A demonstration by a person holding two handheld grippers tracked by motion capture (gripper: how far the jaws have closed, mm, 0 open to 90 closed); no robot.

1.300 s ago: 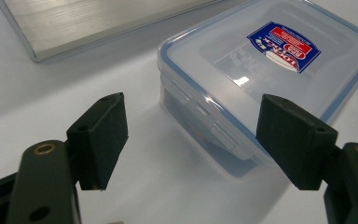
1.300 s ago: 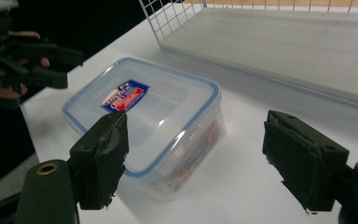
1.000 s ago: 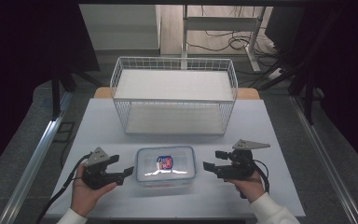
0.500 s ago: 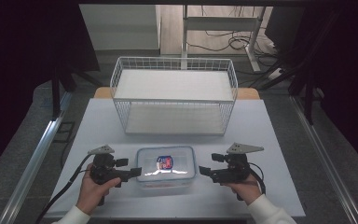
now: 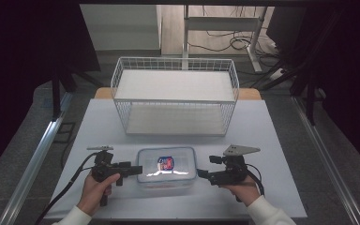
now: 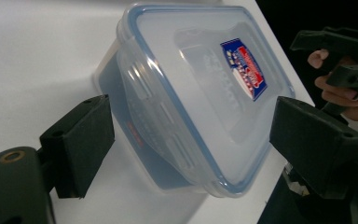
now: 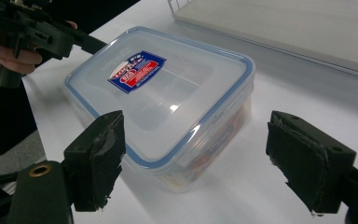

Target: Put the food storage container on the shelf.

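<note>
The left tool [image 5: 136, 169] has come in low against the left end of the lidded plastic container [image 5: 166, 168] at the near middle of the bench [image 5: 272, 136], its jaws having just been opening and now released around that end without pressing, while the right tool [image 5: 201, 175], also released, waits at the right end, so a two-sided pickup looks next.

Overhead light brightens the white table [image 5: 272, 136] amid dark surroundings, with glare on the container lid [image 5: 166, 172]; close jaws appear slightly soft.
</note>
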